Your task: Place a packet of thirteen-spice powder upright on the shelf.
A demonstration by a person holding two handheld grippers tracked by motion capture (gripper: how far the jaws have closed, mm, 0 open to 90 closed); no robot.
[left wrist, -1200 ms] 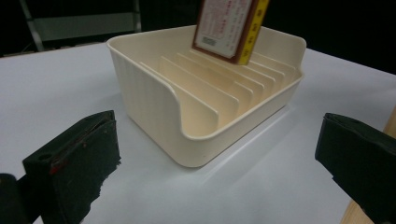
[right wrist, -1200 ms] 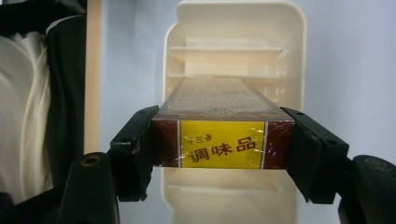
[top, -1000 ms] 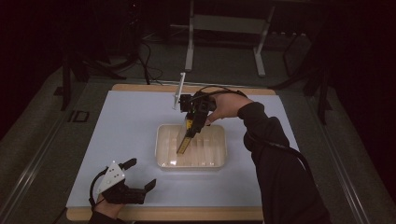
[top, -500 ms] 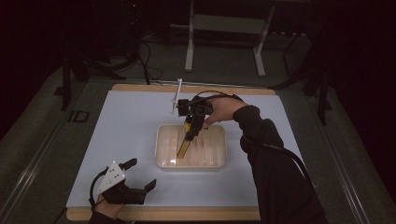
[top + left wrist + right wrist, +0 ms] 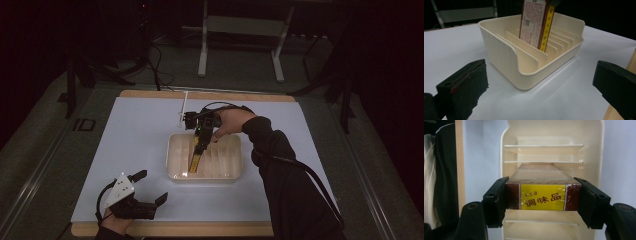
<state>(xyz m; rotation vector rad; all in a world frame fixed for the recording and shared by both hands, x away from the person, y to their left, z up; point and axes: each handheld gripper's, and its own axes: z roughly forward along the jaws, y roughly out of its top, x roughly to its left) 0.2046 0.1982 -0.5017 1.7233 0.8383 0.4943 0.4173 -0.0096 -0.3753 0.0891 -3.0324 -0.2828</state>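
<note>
Right hand-held gripper (image 5: 543,198) clamps the seasoning box (image 5: 542,195) upright, lower end between the rack's (image 5: 509,150) dividers.

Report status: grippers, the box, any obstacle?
Right gripper shut on seasoning box, lowering into slotted tray. Left gripper open, idle. Nothing blocking.

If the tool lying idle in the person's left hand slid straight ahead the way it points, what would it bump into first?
Most likely the cream slotted tray. In the left gripper view the left tool stands open and aims across bare white mat at the tray's near corner, with nothing between. How far off is hard to judge.
</note>
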